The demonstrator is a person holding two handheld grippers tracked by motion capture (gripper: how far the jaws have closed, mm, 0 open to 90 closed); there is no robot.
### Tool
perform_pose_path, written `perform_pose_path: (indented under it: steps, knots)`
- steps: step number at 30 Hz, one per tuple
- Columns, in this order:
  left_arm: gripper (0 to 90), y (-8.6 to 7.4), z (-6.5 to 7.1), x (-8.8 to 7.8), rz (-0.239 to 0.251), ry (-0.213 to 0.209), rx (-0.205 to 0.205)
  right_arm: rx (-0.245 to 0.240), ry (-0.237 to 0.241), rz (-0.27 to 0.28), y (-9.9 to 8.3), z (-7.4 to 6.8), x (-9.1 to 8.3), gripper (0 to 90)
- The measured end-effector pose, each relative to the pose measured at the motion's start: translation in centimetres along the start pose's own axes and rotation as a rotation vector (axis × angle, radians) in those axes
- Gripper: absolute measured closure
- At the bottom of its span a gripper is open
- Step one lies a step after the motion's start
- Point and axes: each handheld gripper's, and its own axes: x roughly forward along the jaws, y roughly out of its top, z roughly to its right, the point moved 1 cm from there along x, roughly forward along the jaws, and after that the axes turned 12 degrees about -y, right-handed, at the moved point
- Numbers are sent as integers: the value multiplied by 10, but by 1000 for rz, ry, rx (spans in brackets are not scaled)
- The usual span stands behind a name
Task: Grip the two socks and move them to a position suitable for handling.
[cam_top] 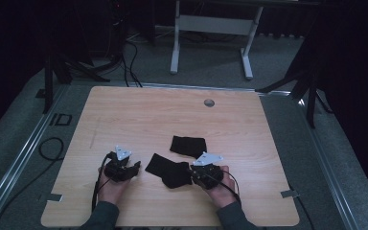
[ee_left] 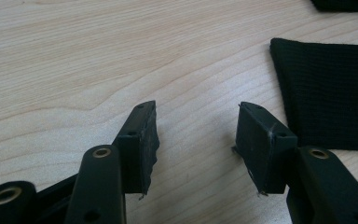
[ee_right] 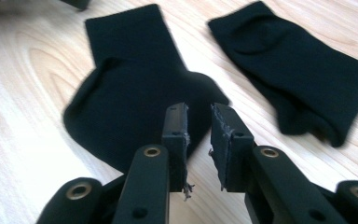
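Two forearms in dark grey sleeves coming in from the bottom of the high view, one hand on each tool. Black two-jaw left gripper (cam_top: 135,167) low over the wood, jaws wide apart, nothing between them. Black two-jaw right gripper (cam_top: 190,168) low too, pointing left, jaws nearly together with a thin gap, pinching nothing.
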Motion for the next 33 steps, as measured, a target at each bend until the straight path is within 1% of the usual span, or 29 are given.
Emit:
perform_pose_path:
  steps: [2,3,5,6,7,9,11,12,13,14,15,16,18,20,22,25,27,29,31,32,33]
  knots:
    - [491,0,0,0,0,0,0,-2,7,-7,1,-4,3,768]
    - [491,0,0,0,0,1,0,-10,8,-15,0,-7,8,769]
    - [498,0,0,0,-1,-2,2,-12,10,-23,-1,-8,10,772]
    - [514,0,0,0,-1,-4,2,-13,10,-33,-3,-9,13,774]
    - [543,0,1,0,-2,-6,2,-16,10,-59,-6,-11,19,779]
    - [559,1,2,-1,-5,-14,5,-21,13,-68,-7,-12,22,781]
    - [573,1,4,-1,-3,-40,5,-20,24,-64,-8,-12,24,781]
    - [580,1,5,-1,-1,-45,8,-25,32,-66,-8,-12,24,781]
    - [597,3,8,-3,11,-63,21,-34,39,-66,-8,-12,23,782]
    - [607,3,8,-3,11,-63,21,-34,39,-66,-8,-12,23,782]
    - [607,5,12,-5,33,-79,36,-39,40,-66,-8,-12,23,783]
    - [625,6,15,-7,47,-93,47,-43,45,-69,-8,-13,23,785]
    - [651,8,20,-8,62,-129,70,-54,49,-65,-8,-14,23,789]
    - [693,8,24,-7,61,-161,88,-63,55,-67,-8,-14,22,791]
    - [739,9,28,-5,55,-181,104,-69,63,-65,-8,-16,22,793]
    - [807,8,33,-2,46,-201,120,-80,72,-65,-8,-16,22,794]
    - [844,8,35,1,41,-212,120,-84,75,-66,-8,-17,22,794]
    - [858,7,35,2,38,-218,118,-91,79,-64,-8,-17,22,794]
    - [866,6,37,8,4,-204,122,-92,82,-66,-8,-17,21,795]
    - [878,4,37,10,0,-201,113,-94,82,-67,-8,-17,21,795]
    - [887,4,36,9,4,-207,101,-96,81,-68,-8,-17,21,796]
